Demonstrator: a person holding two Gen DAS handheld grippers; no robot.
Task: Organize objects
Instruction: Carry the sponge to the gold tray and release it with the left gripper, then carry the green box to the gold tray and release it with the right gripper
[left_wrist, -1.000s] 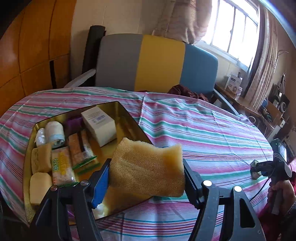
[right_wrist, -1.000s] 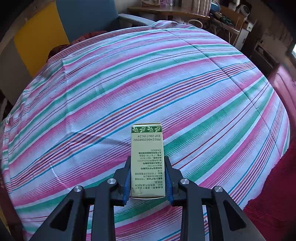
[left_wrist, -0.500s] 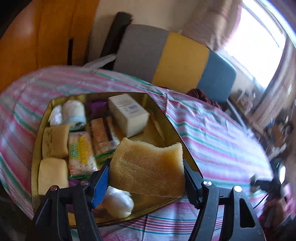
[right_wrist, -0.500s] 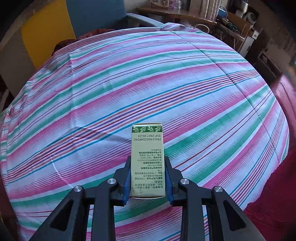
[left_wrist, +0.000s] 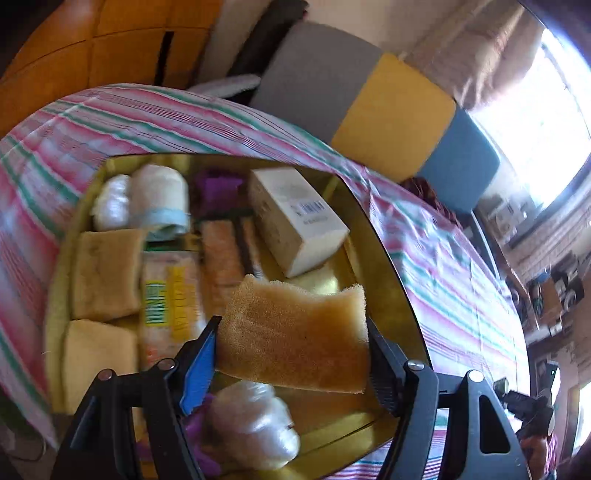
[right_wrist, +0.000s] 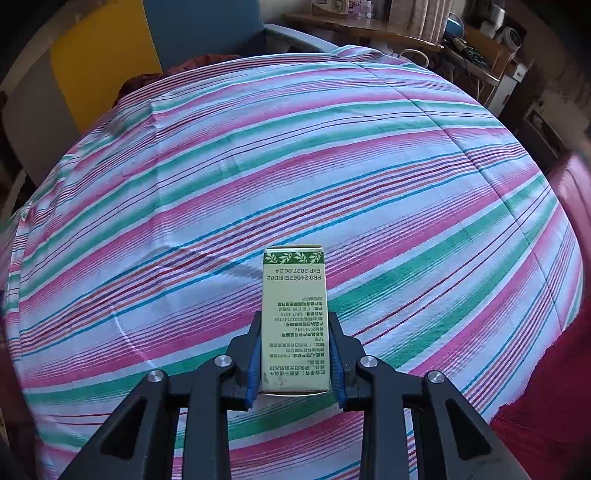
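Left gripper (left_wrist: 291, 343) opening with a yellow sponge (left_wrist: 295, 334) between its jaws over the gold tray (left_wrist: 391, 291), right gripper (right_wrist: 295, 356) clamped on a green box (right_wrist: 294, 317) above the striped cloth (right_wrist: 295, 166)

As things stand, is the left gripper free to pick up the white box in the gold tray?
Probably not yet. The left gripper has a sponge between its opening fingers, over the tray. The white box lies uncovered beyond it, so the way looks free once the sponge drops.
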